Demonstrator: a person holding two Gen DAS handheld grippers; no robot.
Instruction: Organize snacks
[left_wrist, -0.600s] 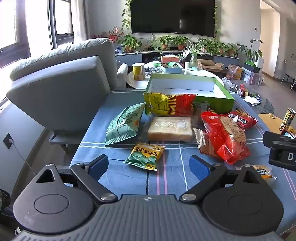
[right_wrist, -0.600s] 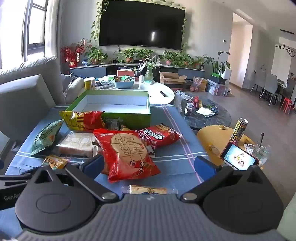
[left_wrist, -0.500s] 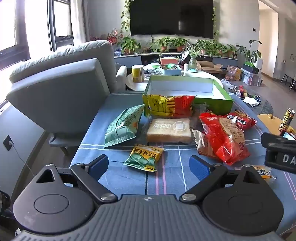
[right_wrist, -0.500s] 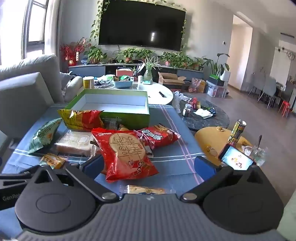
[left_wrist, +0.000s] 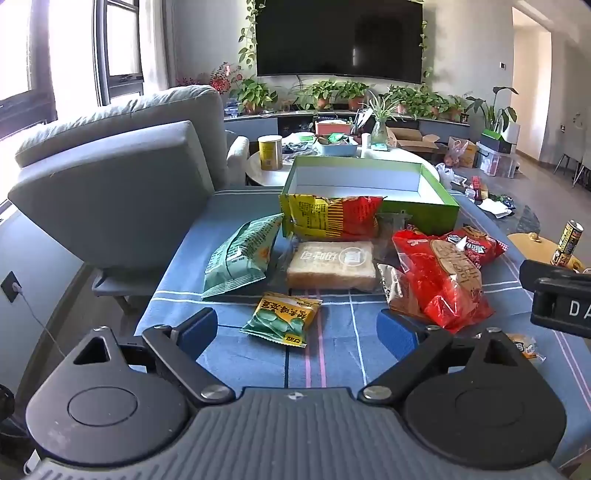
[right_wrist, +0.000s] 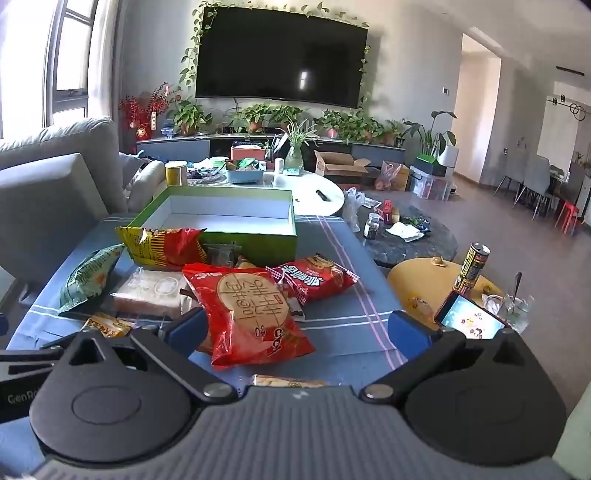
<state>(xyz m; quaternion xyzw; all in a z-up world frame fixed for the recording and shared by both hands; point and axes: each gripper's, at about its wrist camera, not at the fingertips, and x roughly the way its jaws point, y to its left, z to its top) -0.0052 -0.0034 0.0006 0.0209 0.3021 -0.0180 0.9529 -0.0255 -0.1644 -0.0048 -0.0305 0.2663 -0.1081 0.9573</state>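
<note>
Snack packs lie on a blue striped cloth in front of an empty green box (left_wrist: 436, 212) (right_wrist: 221, 236). My left gripper (left_wrist: 295, 326) is open, hovering above a small green-yellow packet (left_wrist: 282, 317). Beyond that lie a pale green bag (left_wrist: 240, 254), wrapped bread (left_wrist: 332, 264) and a yellow-red bag (left_wrist: 332, 216) leaning on the box. My right gripper (right_wrist: 293, 326) is open over a big red bag (right_wrist: 251, 317), which sits between its fingers without touching them. A smaller red pack (right_wrist: 314, 278) lies behind it. A thin clear-wrapped snack (right_wrist: 288, 381) peeks out just below.
A grey sofa (left_wrist: 122, 184) stands at the left. At the right are a round yellow stool (right_wrist: 417, 284) with a can (right_wrist: 472, 266), a phone (right_wrist: 471, 321) and a glass (right_wrist: 515, 306). A white table (right_wrist: 306, 194) and a dark round table (right_wrist: 406, 243) stand behind the box.
Both views have shifted slightly: the snacks sit a little lower and nearer in the left wrist view. Both grippers have stayed open and no snack has moved.
</note>
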